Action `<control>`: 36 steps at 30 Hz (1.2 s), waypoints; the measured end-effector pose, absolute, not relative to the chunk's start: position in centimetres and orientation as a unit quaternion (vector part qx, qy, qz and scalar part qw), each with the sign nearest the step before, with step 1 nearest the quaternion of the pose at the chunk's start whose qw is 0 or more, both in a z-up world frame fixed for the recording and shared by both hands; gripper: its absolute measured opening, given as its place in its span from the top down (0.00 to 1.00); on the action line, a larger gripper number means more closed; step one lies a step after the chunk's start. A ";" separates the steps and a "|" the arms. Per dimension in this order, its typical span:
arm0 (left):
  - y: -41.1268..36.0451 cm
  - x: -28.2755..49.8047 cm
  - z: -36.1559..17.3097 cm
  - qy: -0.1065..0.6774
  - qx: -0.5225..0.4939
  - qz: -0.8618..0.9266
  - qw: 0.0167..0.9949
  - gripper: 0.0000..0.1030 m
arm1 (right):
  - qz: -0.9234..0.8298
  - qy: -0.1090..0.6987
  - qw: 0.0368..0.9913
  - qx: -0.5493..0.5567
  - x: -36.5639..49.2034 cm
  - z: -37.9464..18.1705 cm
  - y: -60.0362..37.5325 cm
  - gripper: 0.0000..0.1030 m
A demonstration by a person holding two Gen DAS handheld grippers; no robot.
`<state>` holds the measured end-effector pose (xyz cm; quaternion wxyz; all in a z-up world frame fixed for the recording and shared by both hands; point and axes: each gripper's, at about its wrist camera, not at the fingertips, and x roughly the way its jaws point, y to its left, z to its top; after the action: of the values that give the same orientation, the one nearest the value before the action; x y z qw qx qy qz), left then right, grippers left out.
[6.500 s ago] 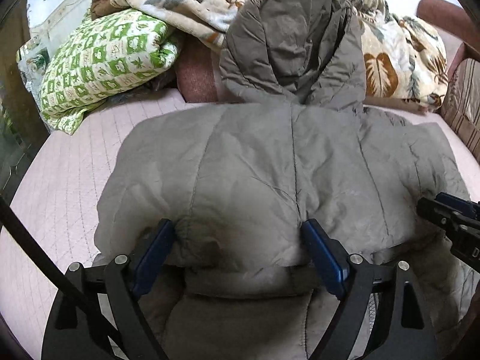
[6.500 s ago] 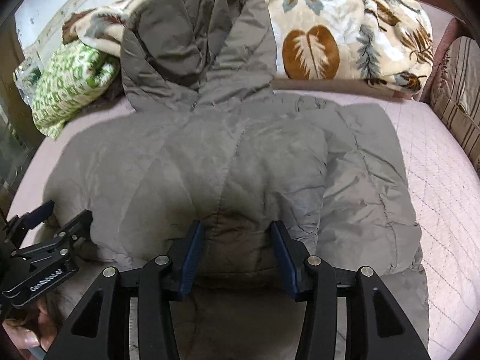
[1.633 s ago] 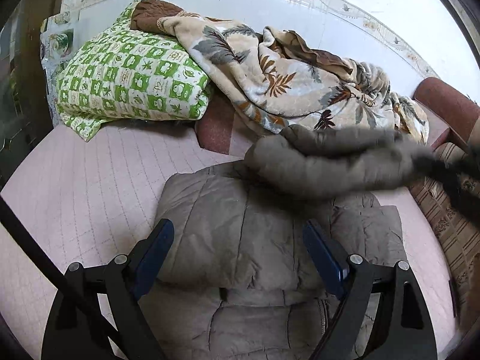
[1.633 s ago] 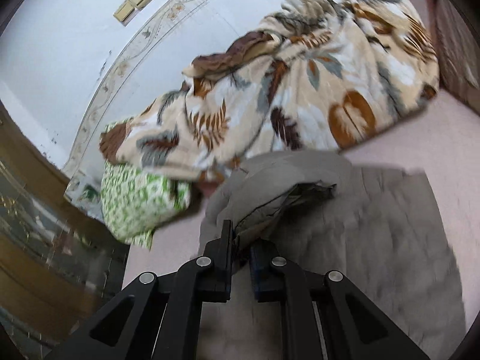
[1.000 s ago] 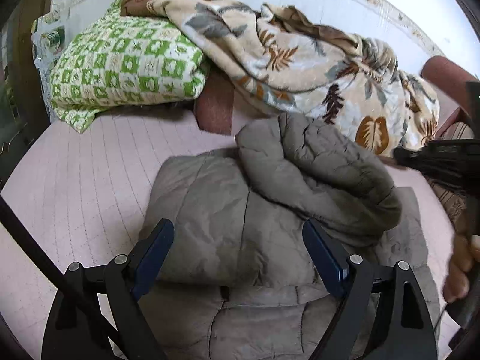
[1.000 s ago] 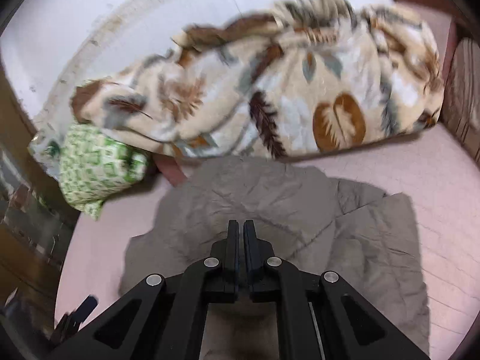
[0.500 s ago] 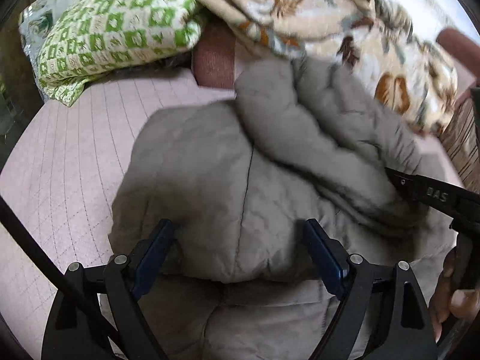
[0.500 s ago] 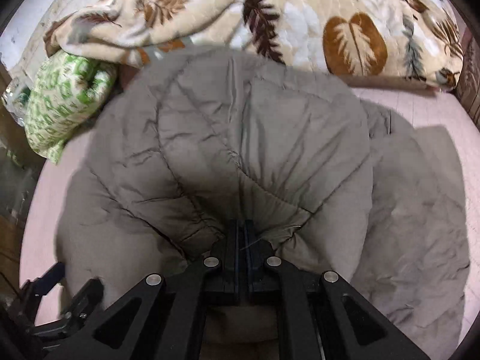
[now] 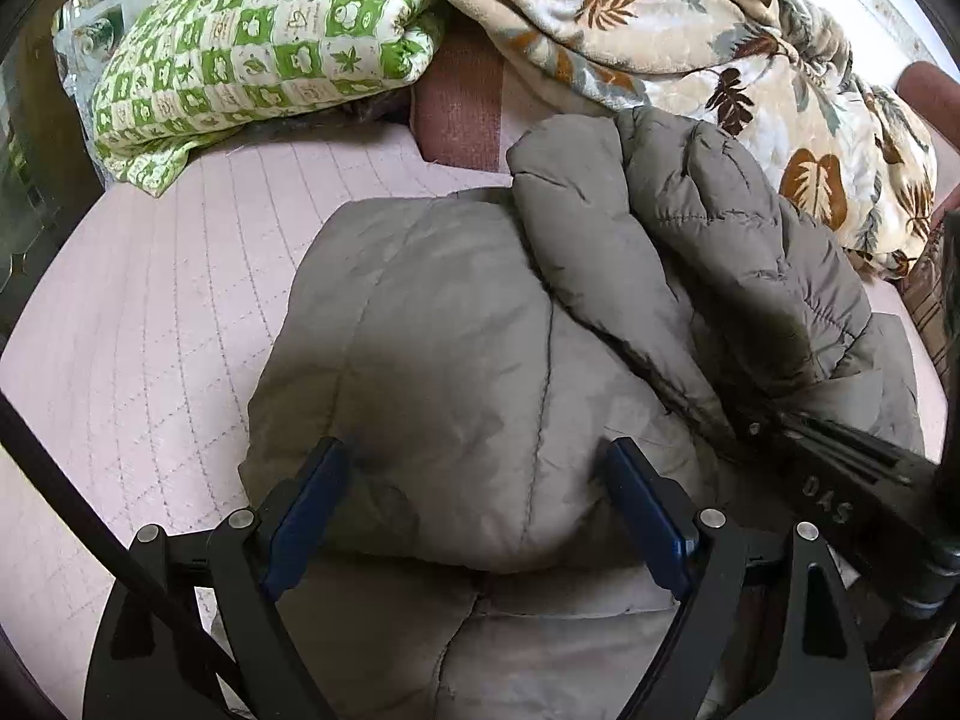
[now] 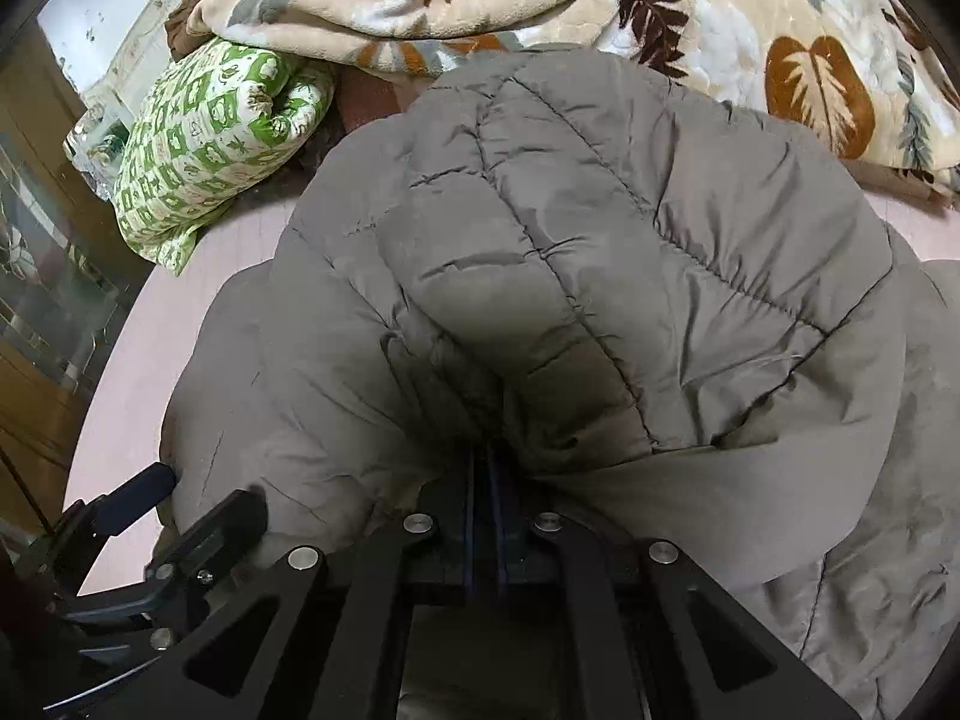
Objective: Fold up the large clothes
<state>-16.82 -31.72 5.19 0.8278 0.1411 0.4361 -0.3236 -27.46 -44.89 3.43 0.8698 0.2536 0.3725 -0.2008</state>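
Observation:
A grey-brown padded jacket [image 9: 456,348] lies folded on the pink quilted bed [image 9: 138,300]. Its hood [image 9: 690,228] is turned down over the jacket's back. My left gripper [image 9: 480,468] is open, its blue fingers [image 9: 306,492] straddling the folded edge near me. My right gripper [image 10: 485,462] is shut on the edge of the hood [image 10: 600,264], which bulges over it; its tips are buried in fabric. The right gripper also shows in the left wrist view [image 9: 840,474], low on the jacket's right side. The left gripper shows in the right wrist view [image 10: 180,510] at lower left.
A green-and-white checked pillow [image 9: 252,42] lies at the back left. A beige leaf-print blanket [image 9: 690,36] is heaped along the back, also in the right wrist view [image 10: 660,6]. A maroon cushion [image 9: 459,108] sits between them. A wooden cabinet [image 10: 36,276] stands left.
My right gripper has pulled the hood down over the jacket's back, closer to me and lower. The left gripper has stayed open at the near fold.

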 end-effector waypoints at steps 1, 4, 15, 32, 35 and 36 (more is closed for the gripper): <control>-31.6 -16.9 5.5 0.434 0.136 -0.330 0.827 0.16 | -0.198 0.376 0.869 0.253 -27.5 3.9 -44.8 0.94; -31.2 -17.3 6.5 0.421 0.122 -0.343 0.831 0.16 | -0.186 0.336 0.886 0.260 -29.2 6.9 -44.8 0.94; -32.4 -17.9 4.9 0.431 0.144 -0.345 0.821 0.16 | -0.255 0.347 0.868 0.248 -33.9 6.2 -48.3 0.94; -29.1 -21.5 9.4 0.386 0.144 -0.363 0.836 0.12 | -0.220 0.329 0.867 0.301 -39.6 7.8 -45.6 0.90; -26.9 -23.8 10.7 0.371 0.149 -0.370 0.838 0.12 | -0.210 0.333 0.871 0.293 -43.3 8.1 -42.5 0.80; -25.7 -25.2 11.1 0.360 0.158 -0.371 0.841 0.12 | -0.209 0.333 0.872 0.293 -44.8 8.0 -41.5 0.79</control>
<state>-25.23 -25.67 11.06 0.8410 0.1576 0.3605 -0.3714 -44.78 -41.54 8.03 0.8716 0.2930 0.3330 -0.2089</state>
